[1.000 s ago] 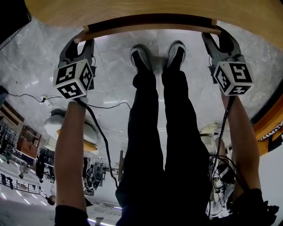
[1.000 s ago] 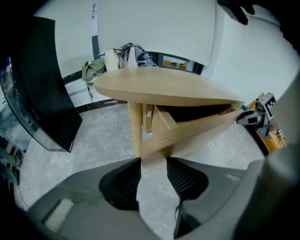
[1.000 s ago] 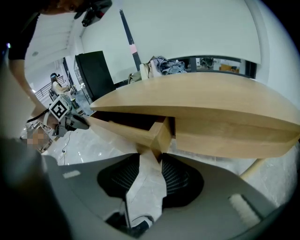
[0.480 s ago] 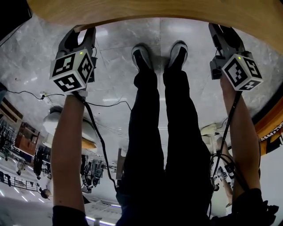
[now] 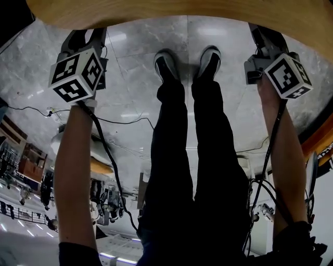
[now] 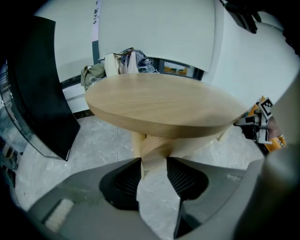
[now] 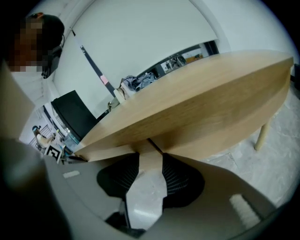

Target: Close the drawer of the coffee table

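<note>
The round wooden coffee table (image 5: 182, 9) fills the top of the head view. No drawer front sticks out past its rim there. In the right gripper view a wooden drawer front (image 7: 115, 150) sits tucked under the tabletop (image 7: 201, 93), with a thin dark seam beside it. My left gripper (image 5: 84, 33) reaches under the table's edge at the left, jaws open with nothing between them. Past its jaws (image 6: 153, 161) I see wood under the tabletop (image 6: 164, 105). My right gripper (image 5: 263, 34) is at the rim on the right, also open and empty (image 7: 150, 161).
The person's legs (image 5: 190, 135) and shoes (image 5: 165, 65) stand on the grey marble floor between the arms. Cables (image 5: 106, 150) trail over the floor. A black panel (image 6: 42, 89) and a heap of bags (image 6: 124, 61) lie beyond the table. A table leg (image 7: 261, 135) shows at the right.
The drawer's wooden front and the dark gap behind it have slid in under the tabletop. Both grippers moved toward the table with it, and the right gripper rolled.
</note>
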A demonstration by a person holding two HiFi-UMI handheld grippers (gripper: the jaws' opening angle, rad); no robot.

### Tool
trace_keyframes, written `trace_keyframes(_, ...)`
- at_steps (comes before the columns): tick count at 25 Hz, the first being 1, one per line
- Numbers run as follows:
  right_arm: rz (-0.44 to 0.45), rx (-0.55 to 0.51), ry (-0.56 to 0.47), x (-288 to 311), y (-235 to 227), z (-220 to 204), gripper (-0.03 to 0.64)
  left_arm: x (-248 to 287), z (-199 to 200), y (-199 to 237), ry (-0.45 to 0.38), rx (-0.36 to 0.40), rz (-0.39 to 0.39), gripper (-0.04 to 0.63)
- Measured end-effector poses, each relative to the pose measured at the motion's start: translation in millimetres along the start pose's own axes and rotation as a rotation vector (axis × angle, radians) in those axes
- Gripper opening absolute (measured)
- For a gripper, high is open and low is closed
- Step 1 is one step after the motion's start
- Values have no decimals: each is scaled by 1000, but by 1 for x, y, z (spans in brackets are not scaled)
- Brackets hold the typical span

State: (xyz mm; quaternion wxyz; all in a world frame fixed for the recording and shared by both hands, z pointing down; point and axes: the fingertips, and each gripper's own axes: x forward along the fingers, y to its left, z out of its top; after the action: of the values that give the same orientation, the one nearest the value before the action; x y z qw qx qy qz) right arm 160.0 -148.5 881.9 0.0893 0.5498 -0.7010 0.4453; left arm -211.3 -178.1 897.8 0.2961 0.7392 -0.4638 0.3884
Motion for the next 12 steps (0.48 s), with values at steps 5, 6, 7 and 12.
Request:
trace_keyframes(5,62,190,-70,10,11,12,66,5,16,6,0,-3,7,179)
trace_keyframes(6,64,199,-74,13,13,18,57,7,22,8,2,-6,9,179)
trace_keyframes(7,64,201,-75,15,14,22,57,9,25,10,2,-8,10,179)
trace_keyframes(12,51,193,-61,5,8,5,69,4,11,7,-16,-6,24,179)
